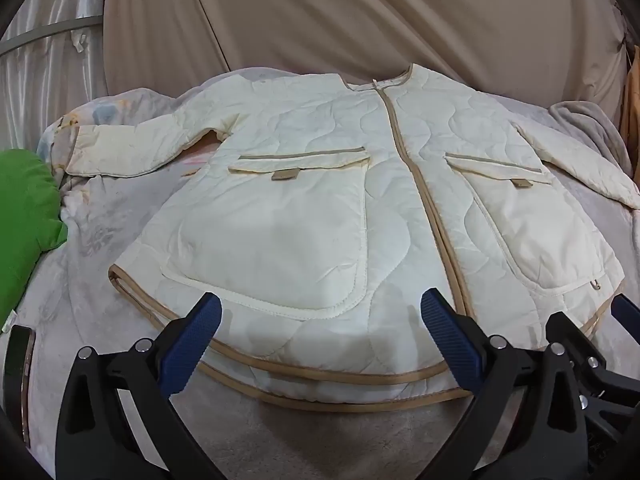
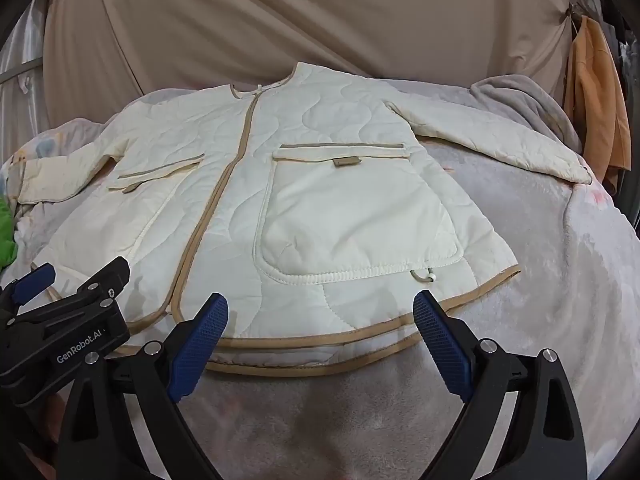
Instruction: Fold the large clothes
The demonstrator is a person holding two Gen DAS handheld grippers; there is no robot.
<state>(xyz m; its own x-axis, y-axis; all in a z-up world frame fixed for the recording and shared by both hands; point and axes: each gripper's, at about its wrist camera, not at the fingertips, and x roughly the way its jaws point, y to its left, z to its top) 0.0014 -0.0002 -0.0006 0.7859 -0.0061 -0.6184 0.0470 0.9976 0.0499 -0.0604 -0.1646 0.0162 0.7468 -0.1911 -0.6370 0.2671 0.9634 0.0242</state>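
A cream quilted jacket with tan trim lies flat and face up on a grey blanket, zipped, both sleeves spread out to the sides. It also shows in the right wrist view. My left gripper is open and empty, hovering over the jacket's hem left of the zip. My right gripper is open and empty over the hem below the right pocket. The left gripper's body shows at the left of the right wrist view.
A green pillow lies at the bed's left edge, with a dark phone-like object below it. A grey fleece is bunched at the far right. An orange garment hangs beyond it. A beige curtain hangs behind the bed.
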